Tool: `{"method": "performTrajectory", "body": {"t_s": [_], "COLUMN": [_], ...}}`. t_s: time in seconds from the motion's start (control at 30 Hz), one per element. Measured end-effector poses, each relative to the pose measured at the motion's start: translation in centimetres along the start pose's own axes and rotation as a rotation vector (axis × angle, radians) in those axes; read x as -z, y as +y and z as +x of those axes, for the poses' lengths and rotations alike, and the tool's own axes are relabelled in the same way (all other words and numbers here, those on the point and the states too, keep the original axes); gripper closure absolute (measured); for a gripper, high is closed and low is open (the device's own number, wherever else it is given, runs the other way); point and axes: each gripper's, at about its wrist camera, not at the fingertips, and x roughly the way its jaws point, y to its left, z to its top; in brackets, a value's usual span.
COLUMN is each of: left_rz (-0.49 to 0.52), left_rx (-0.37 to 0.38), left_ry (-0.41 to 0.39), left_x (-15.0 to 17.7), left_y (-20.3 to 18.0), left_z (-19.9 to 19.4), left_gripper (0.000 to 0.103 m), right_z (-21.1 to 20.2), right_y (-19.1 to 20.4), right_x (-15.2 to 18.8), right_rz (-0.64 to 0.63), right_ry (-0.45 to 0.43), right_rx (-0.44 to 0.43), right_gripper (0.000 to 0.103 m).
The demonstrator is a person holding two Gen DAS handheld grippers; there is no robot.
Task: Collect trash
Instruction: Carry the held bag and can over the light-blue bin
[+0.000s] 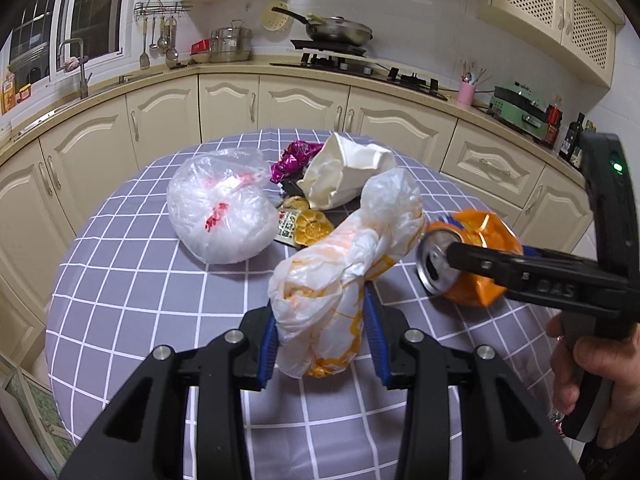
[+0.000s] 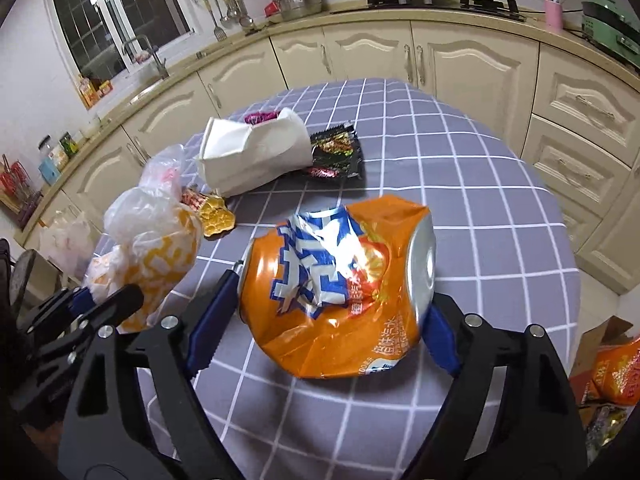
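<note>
My left gripper (image 1: 320, 304) is shut on a crumpled white and yellow plastic bag (image 1: 340, 272), which sticks up between its blue pads (image 1: 376, 332) above the checked table (image 1: 140, 280); the bag (image 2: 148, 248) also shows in the right wrist view. A crushed orange can (image 2: 340, 280) lies sideways between the pads of my right gripper (image 2: 332, 294), which touch its two ends. In the left wrist view that can (image 1: 468, 256) is at the right, with one black finger (image 1: 500, 268) across its top. Whether the can is off the cloth I cannot tell.
More trash lies farther back on the table: a clear bag with red print (image 1: 218, 212), a white paper bag (image 2: 248, 152), a purple wrapper (image 1: 294, 158), a yellow wrapper (image 1: 312, 228), a black snack packet (image 2: 336, 152). A hand (image 1: 592, 368) holds the right gripper. A box with packets (image 2: 612, 372) sits on the floor.
</note>
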Motion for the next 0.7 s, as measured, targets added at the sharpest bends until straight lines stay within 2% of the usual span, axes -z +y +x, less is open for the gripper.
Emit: {"method": "performTrajectory", "body": {"t_s": [0.17, 0.33, 0.5, 0.7], "left_rz": [0.001, 0.021, 0.046, 0.135], "left_rx": [0.023, 0.063, 0.110, 0.218], "left_ry": [-0.017, -0.019, -0.032, -0.031], "left_x": [-0.5, -1.1, -2.1, -2.6], "left_y": [-1.1, -3.6, -6.6, -13.7], "left_z": [-0.2, 0.1, 0.0, 0.5], "left_gripper": [0.066, 0.066, 0.066, 0.066], "right_z": [-2.9, -4.8, -8.3, -14.0], "right_y": [-2.1, -4.5, -7.8, -15.2], "right_x": [-0.1, 0.3, 0.9, 3.5], "right_rz": [0.036, 0.077, 0.144, 0.282], "right_ry": [-0.046, -0.066, -0.130, -0.208], "right_rx": [0.008, 0.004, 0.014, 0.133], "right_gripper": [0.024, 0.024, 0.024, 0.024]}}
